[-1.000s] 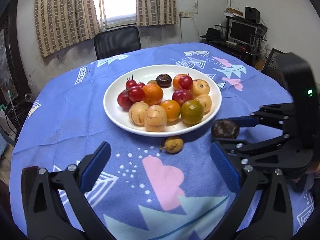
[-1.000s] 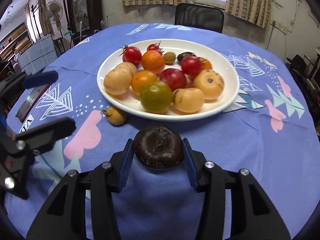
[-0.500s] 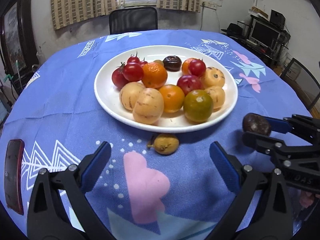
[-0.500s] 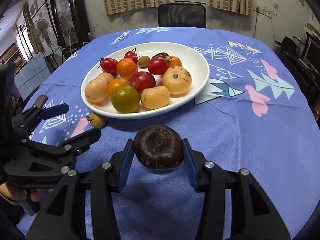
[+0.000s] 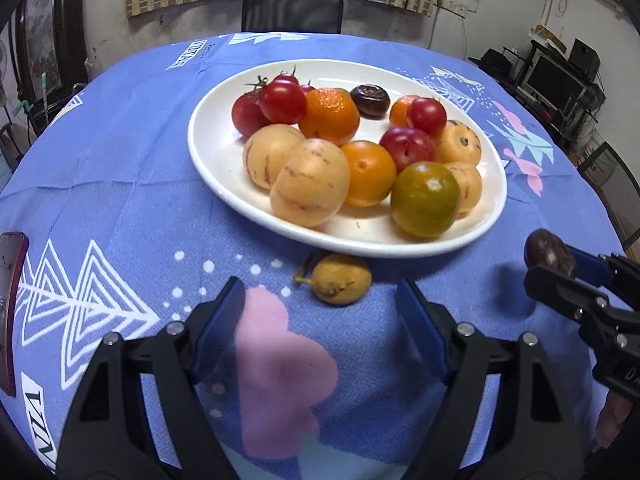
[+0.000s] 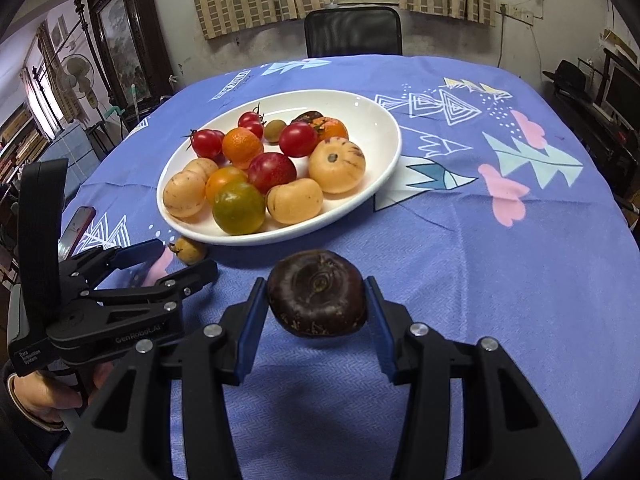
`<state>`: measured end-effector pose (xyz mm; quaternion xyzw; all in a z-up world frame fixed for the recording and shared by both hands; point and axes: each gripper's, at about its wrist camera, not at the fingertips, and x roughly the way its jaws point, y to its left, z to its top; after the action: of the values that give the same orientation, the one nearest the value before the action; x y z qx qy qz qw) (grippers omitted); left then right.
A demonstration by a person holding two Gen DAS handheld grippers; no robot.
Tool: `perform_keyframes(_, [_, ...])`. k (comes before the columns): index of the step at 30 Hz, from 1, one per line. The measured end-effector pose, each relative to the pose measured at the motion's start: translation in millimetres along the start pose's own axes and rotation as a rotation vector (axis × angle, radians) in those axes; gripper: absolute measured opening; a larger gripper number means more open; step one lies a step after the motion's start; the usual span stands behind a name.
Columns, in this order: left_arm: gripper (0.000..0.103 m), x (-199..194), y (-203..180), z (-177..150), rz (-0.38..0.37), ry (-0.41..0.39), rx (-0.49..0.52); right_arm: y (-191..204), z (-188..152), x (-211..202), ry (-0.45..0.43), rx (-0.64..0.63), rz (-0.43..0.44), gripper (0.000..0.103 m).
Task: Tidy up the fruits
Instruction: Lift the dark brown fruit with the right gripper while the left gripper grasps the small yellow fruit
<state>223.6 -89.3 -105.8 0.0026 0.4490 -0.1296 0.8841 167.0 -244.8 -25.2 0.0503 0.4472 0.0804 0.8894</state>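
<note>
A white plate (image 5: 216,168) (image 6: 384,160) on the blue tablecloth holds several fruits: tomatoes, oranges, yellow striped fruits and a green-orange one. A small yellow fruit (image 5: 341,283) (image 6: 189,249) lies on the cloth just in front of the plate's rim. My left gripper (image 5: 320,312) (image 6: 176,256) stands open right behind this fruit, its fingers on either side and apart from it. My right gripper (image 6: 316,304) (image 5: 560,264) is shut on a dark brown fruit (image 6: 316,294) (image 5: 550,252), held above the cloth to the right of the plate.
A dark red phone (image 5: 10,304) (image 6: 76,228) lies at the table's left edge. A black chair (image 5: 292,10) stands behind the table under the curtained window. A desk with a monitor (image 5: 556,80) is at the far right. A hand (image 6: 44,392) holds the left gripper.
My left gripper has moved forward to the small yellow fruit, which now lies just ahead of its fingertips. The right gripper has drawn back to the right with the dark fruit still held.
</note>
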Motion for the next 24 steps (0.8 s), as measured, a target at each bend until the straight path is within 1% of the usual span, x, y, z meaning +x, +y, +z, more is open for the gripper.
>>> perform_keyframes(3, [0.072,1.2,-1.4,0.9,0.023,-0.010,-0.008,-0.4,-0.3,0.8,0.007,0.005,0.005,0.048])
perform_keyframes(5, [0.071,1.2,-1.4,0.6,0.030,-0.013,-0.014,-1.0,-0.6,1.1,0.010,0.011,0.012,0.048])
perform_keyframes(11, [0.064,1.7,-4.9,1.4,0.036,-0.020,-0.008,0.6,-1.3,1.9,0.014,0.006,0.012,0.048])
perform_keyframes(16, [0.052,2.0,-7.1,2.7,0.039,-0.021,-0.003,0.2,-0.8,2.5,0.013,0.009,0.009,0.048])
perform_keyframes(20, [0.039,2.3,-9.8,3.3,0.036,-0.024,0.004,-1.8,-0.4,2.9,0.014,0.017,0.005,0.048])
perform_keyframes(24, [0.036,1.9,-9.5,2.4,0.028,-0.026,0.002,-2.8,-0.9,4.5,0.019,0.020,0.004,0.048])
